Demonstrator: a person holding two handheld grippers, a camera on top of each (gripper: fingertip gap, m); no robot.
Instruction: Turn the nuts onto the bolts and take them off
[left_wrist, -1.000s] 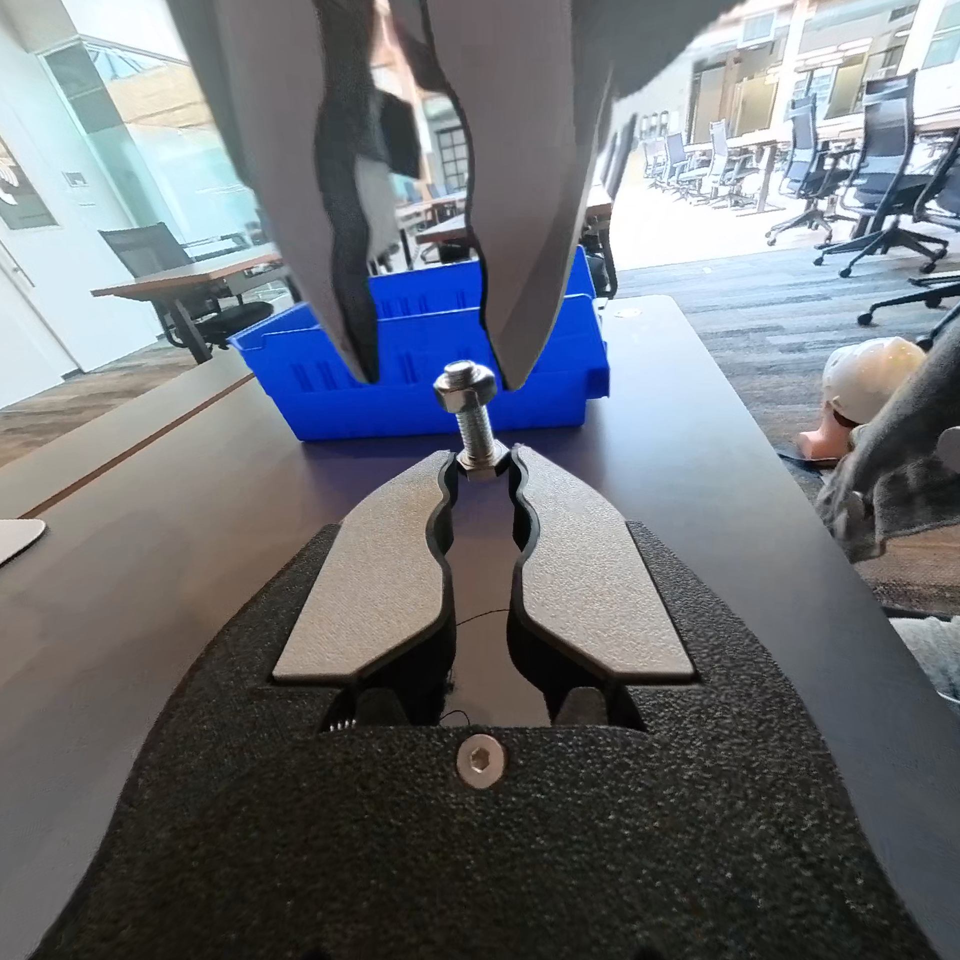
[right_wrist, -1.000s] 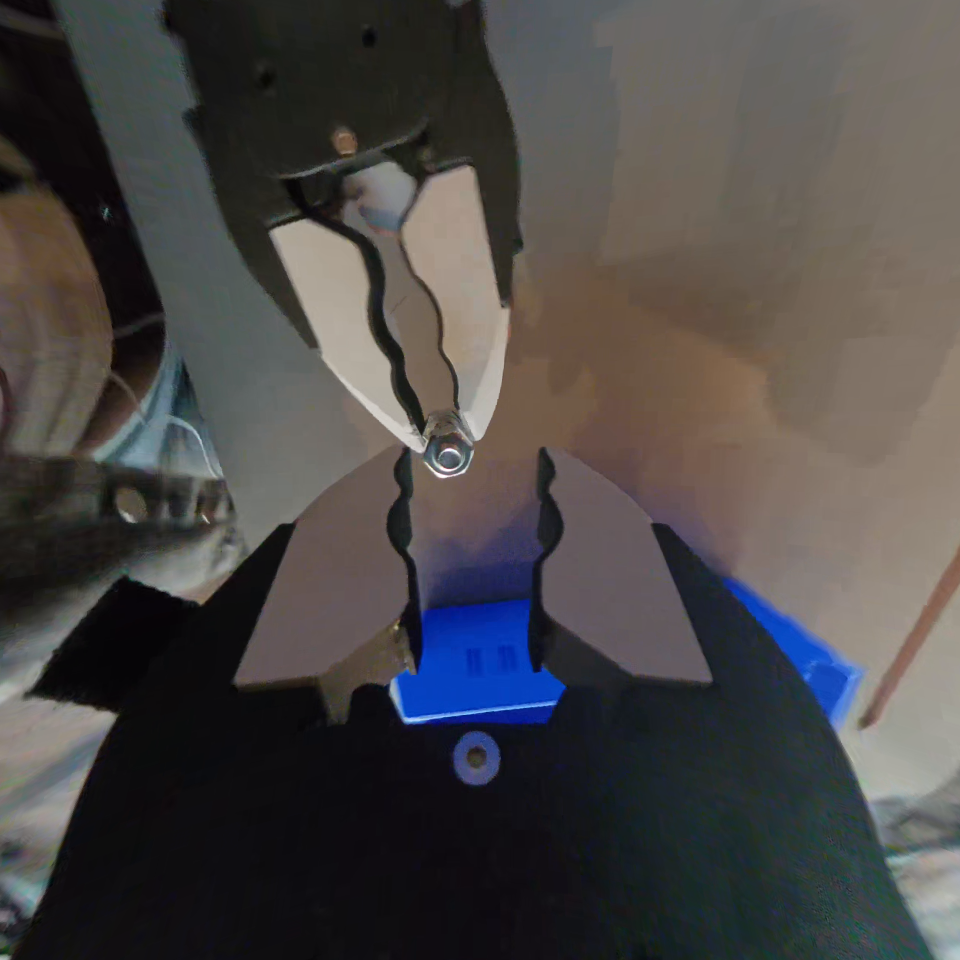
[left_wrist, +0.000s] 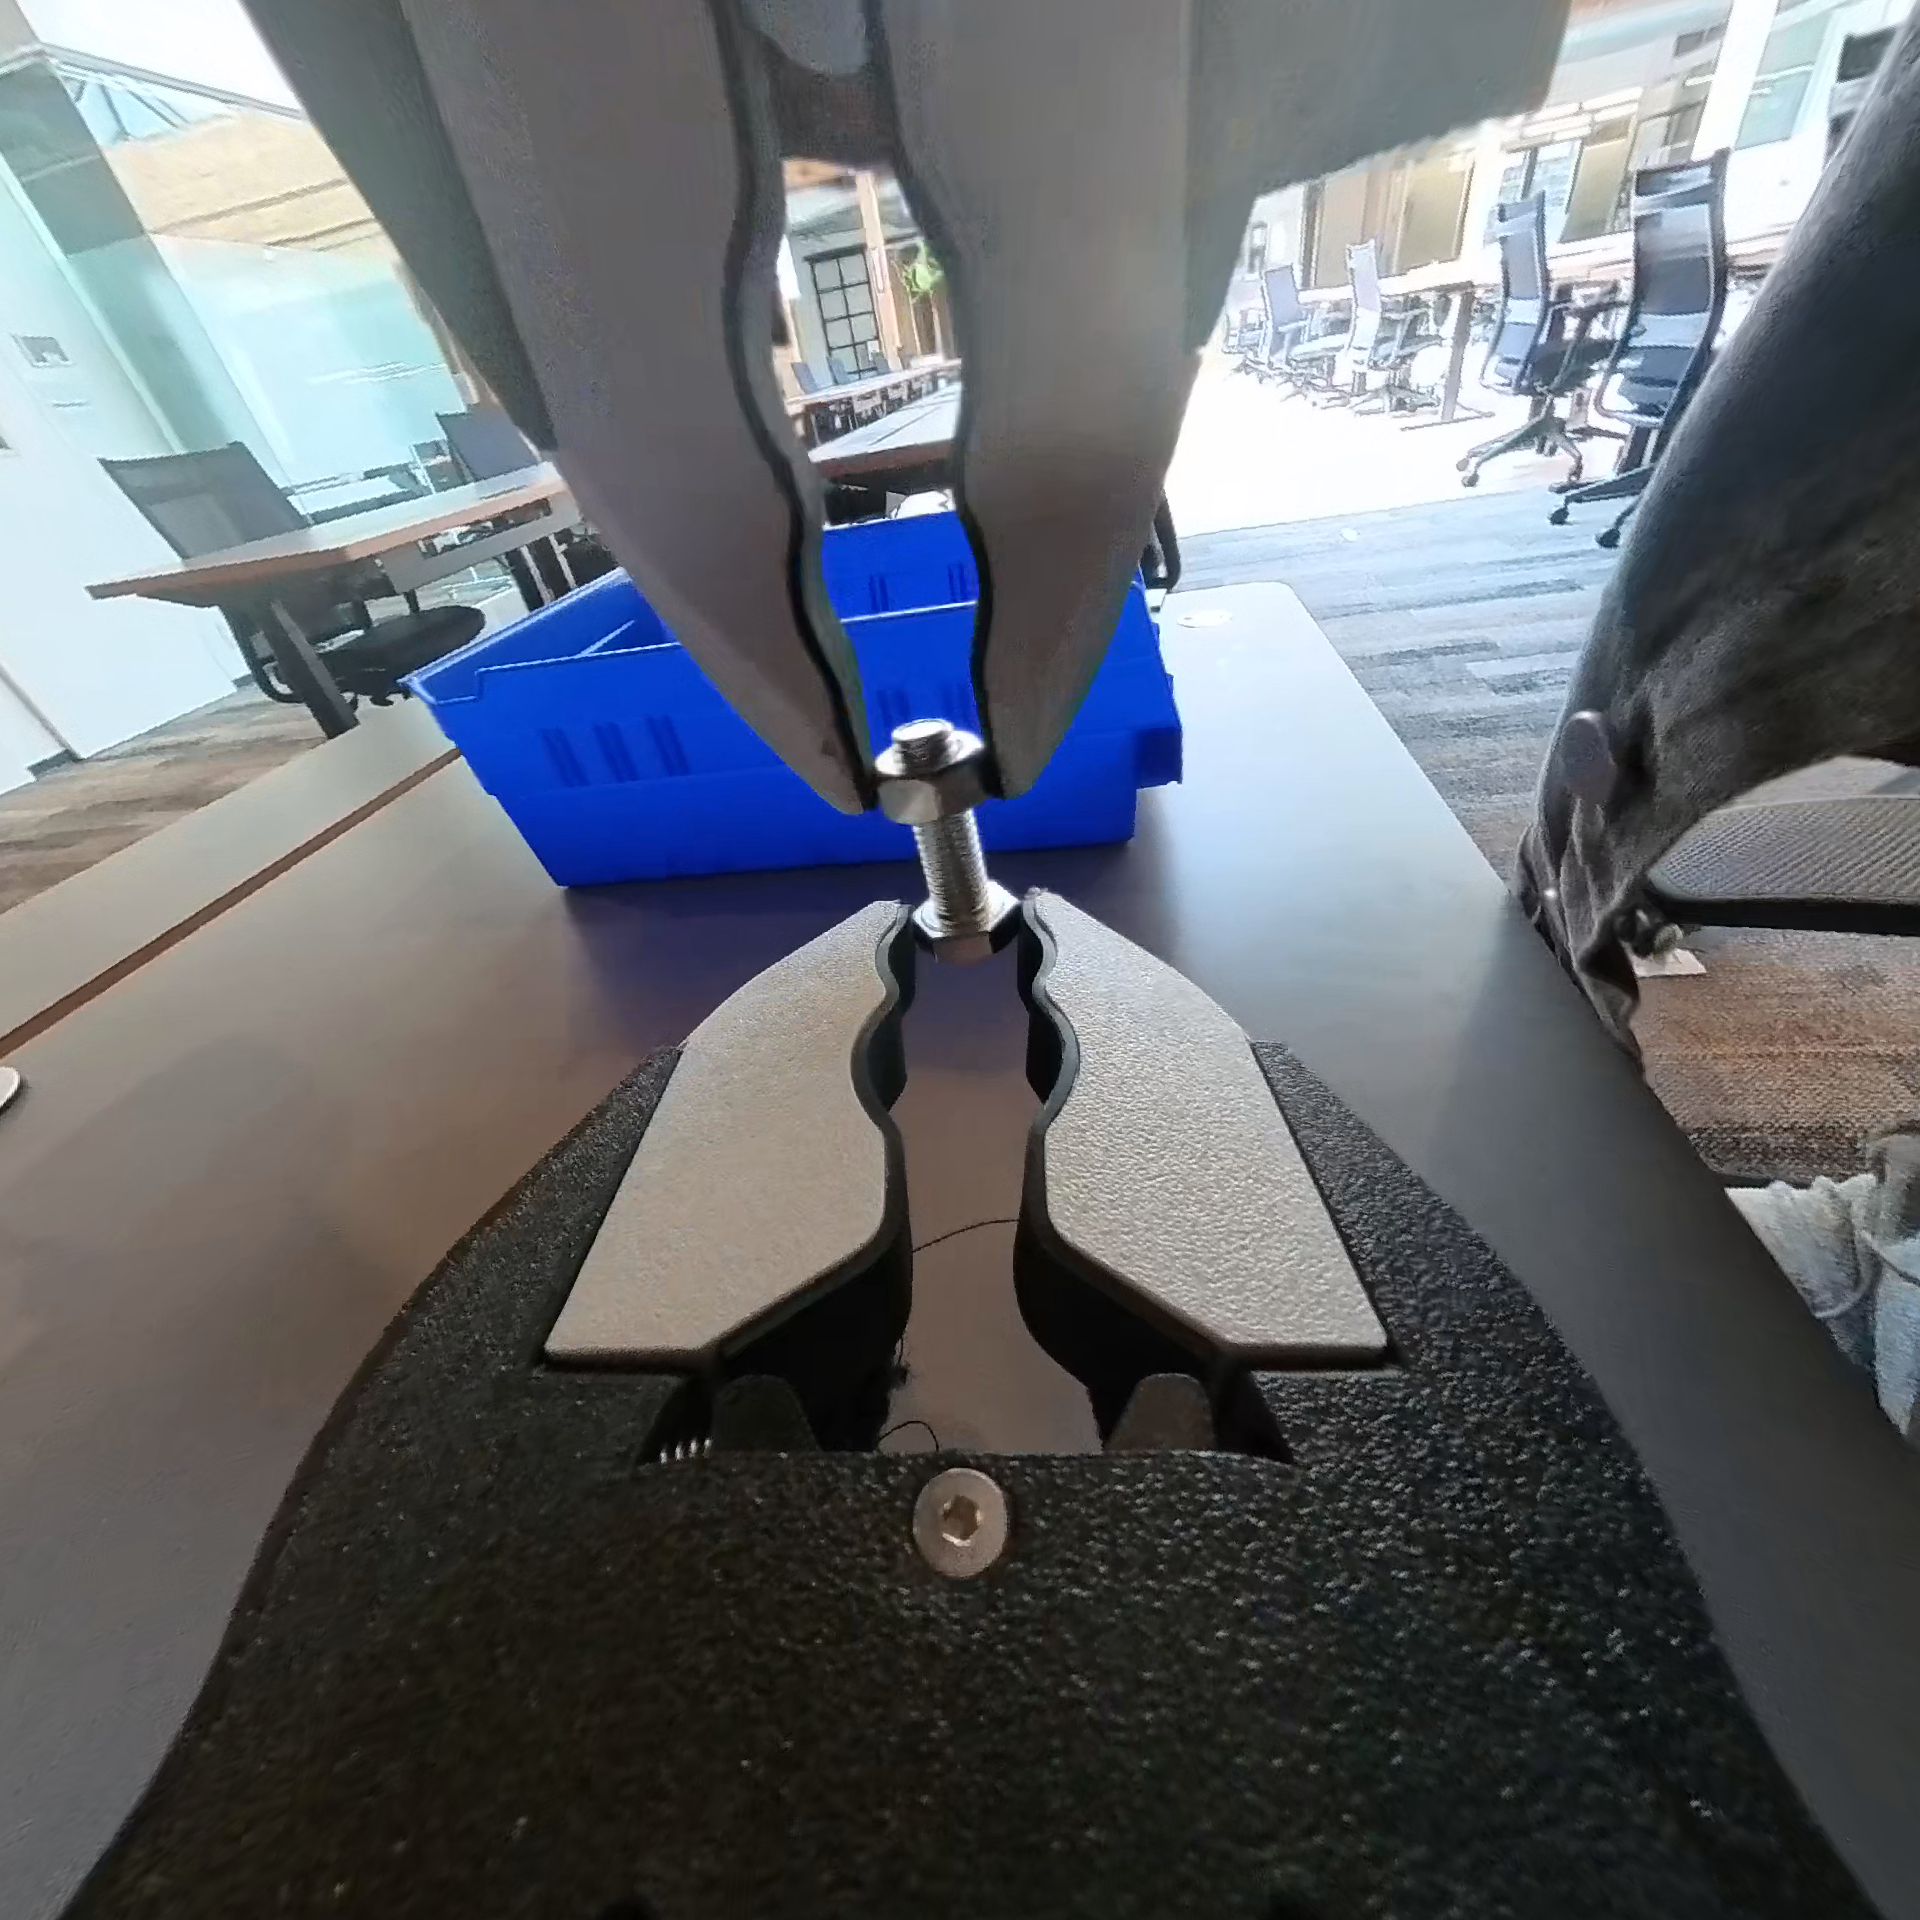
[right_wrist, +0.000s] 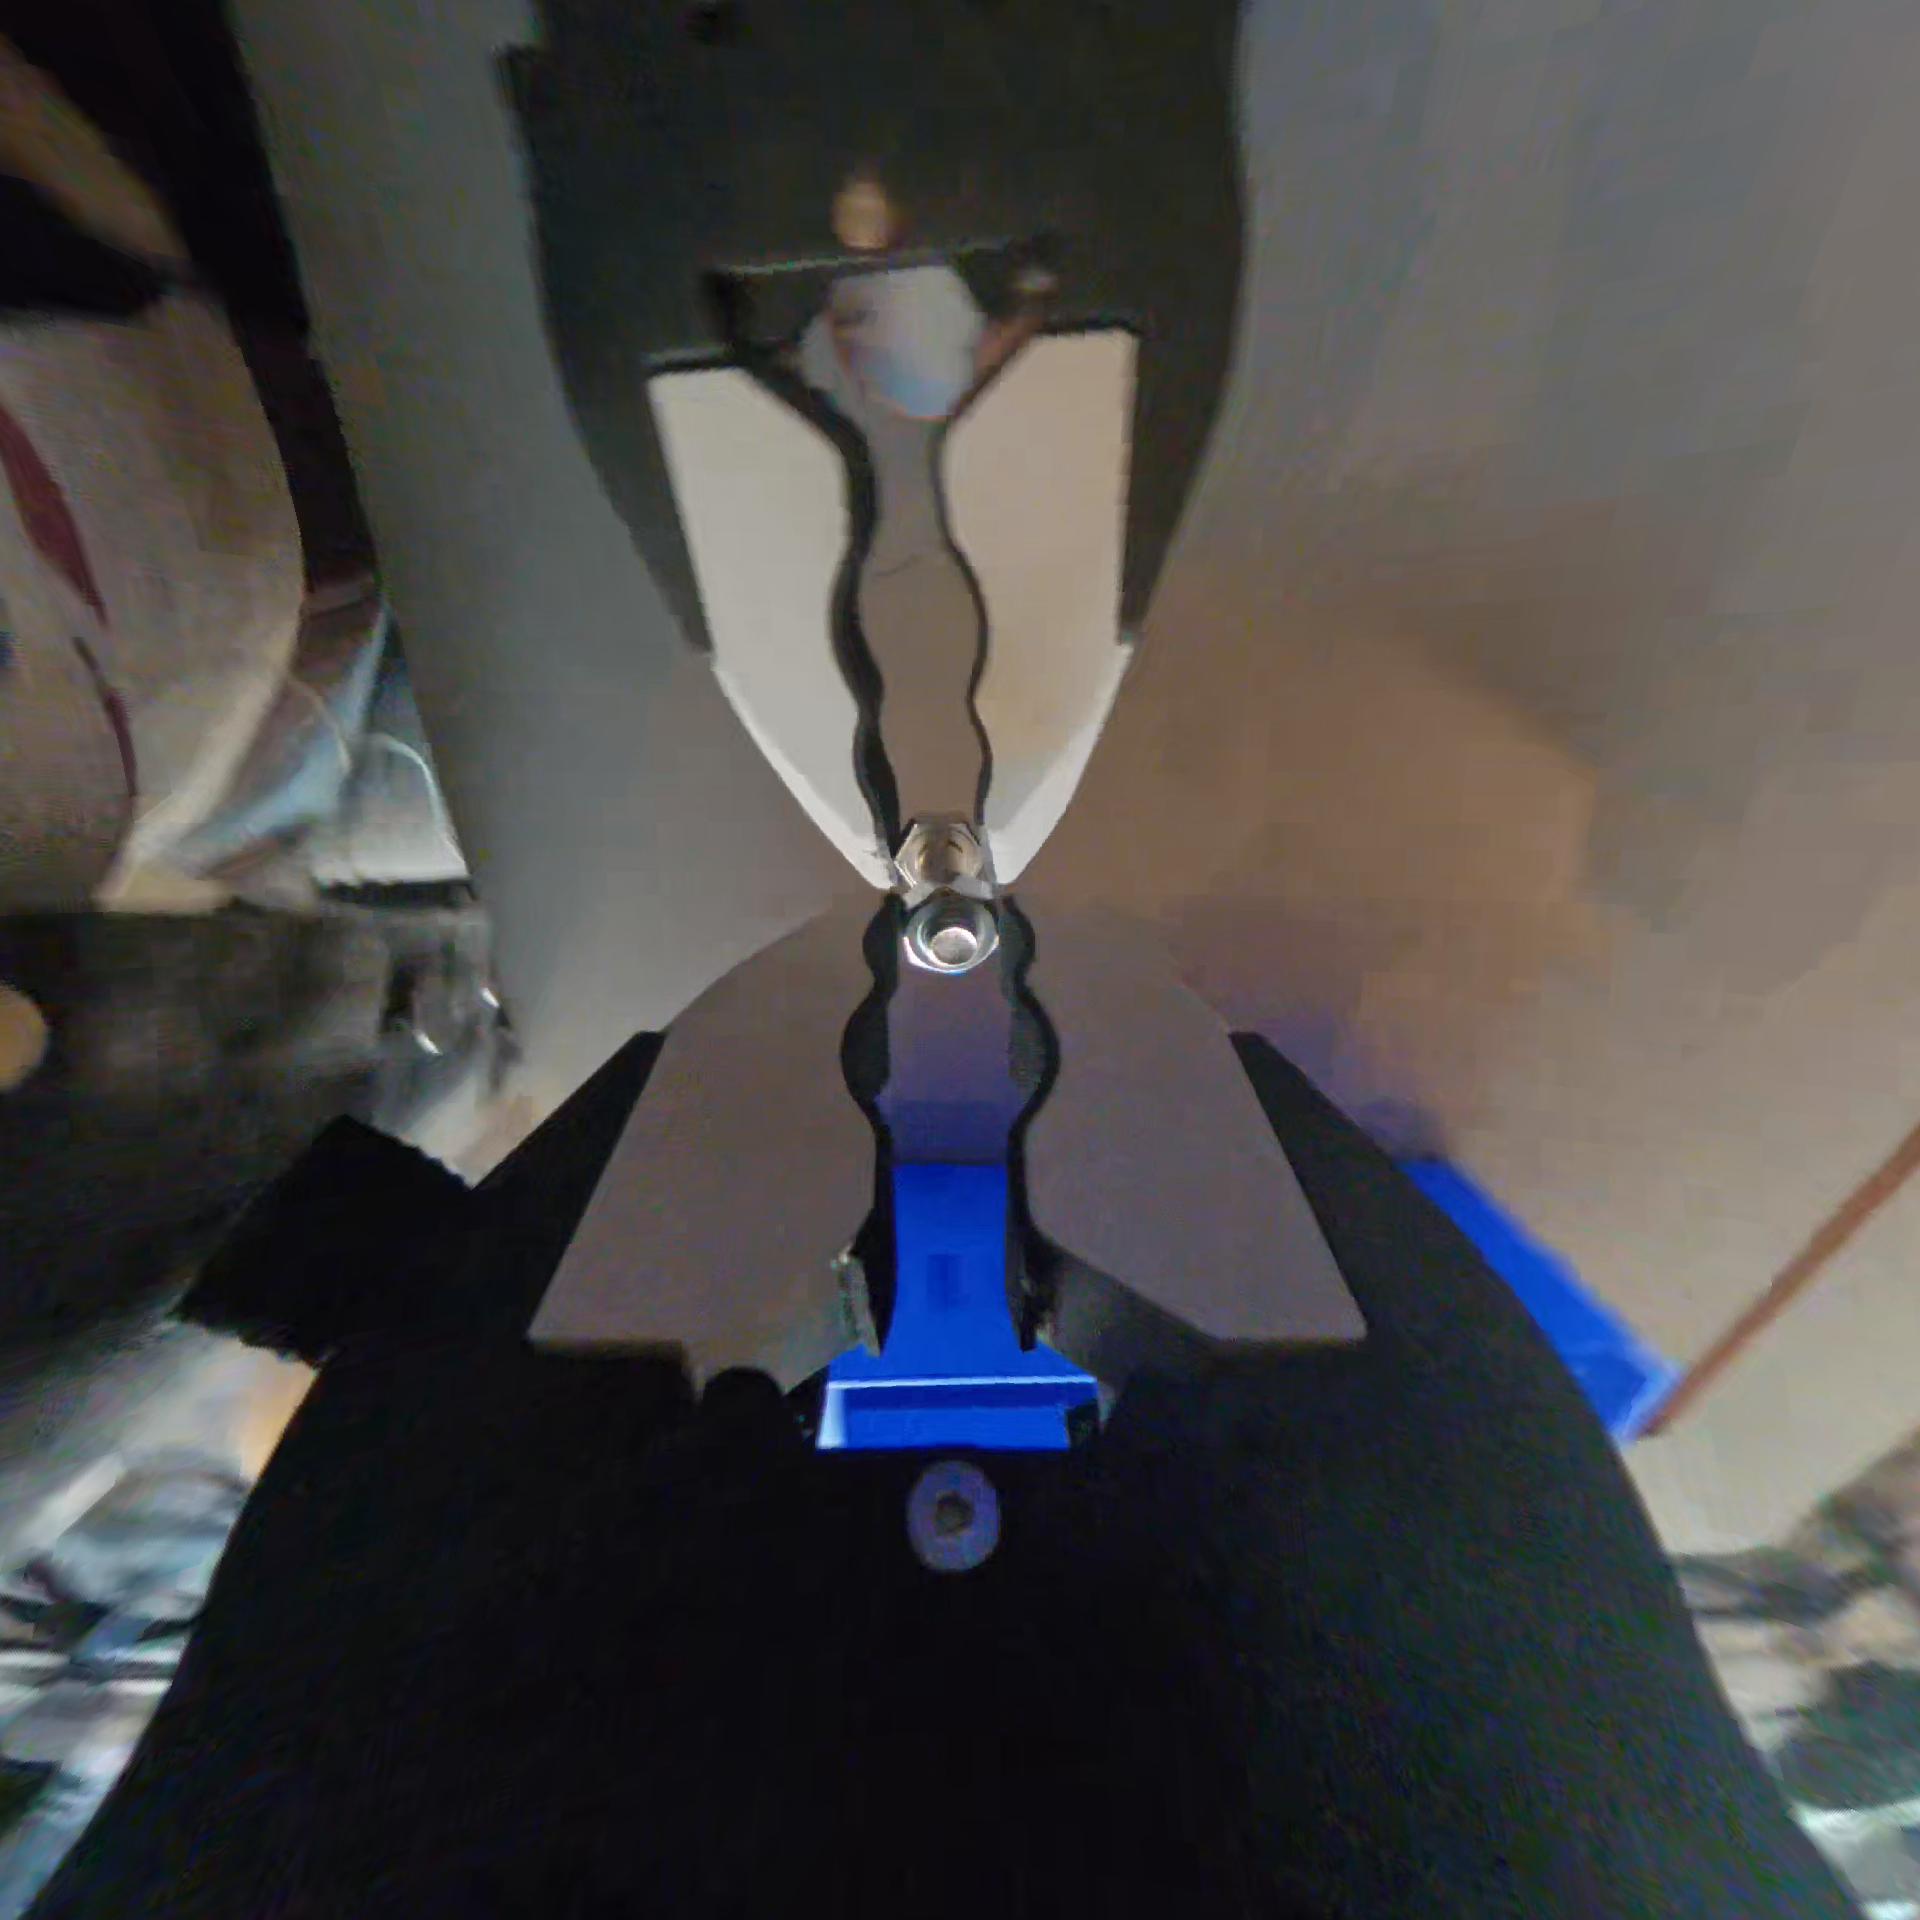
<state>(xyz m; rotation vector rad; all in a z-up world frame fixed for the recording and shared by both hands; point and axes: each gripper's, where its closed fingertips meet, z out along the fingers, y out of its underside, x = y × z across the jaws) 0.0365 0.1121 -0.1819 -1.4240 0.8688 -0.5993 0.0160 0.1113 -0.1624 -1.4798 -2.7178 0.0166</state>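
The left wrist view is showing the bolt (left_wrist: 953, 868) side-on at frame centre: a threaded steel shaft standing upright, its hex head pinched between the tips of the left gripper (left_wrist: 961, 930), whose jaws are clamping it. The right gripper (left_wrist: 928, 777) is reaching down from the top of the frame, its jaws closing on the steel nut (left_wrist: 925, 774) at the bolt's upper end. Behind them a blue plastic bin (left_wrist: 665, 769) with slotted walls is sitting on the dark, matte table (left_wrist: 312, 1039), and office chairs and desks are filling the bright upper right.

The right wrist view is looking down the bolt's axis instead, so the nut (right_wrist: 948, 940) is appearing as a shiny ring at centre, between the right gripper (right_wrist: 948, 951) tips, with the bolt's hex head (right_wrist: 935, 854) just above it in the left gripper (right_wrist: 935, 862). Much of this view is blurred; the bin (right_wrist: 951, 1257) is showing blue through the finger gap.

The finger plates are pale grey and pebbled with wavy black inner edges; the gripper bodies are coarse black.

A second earlier the right jaws were hanging open, just above the nut; now they are gripping it, while the left grip is unchanged.
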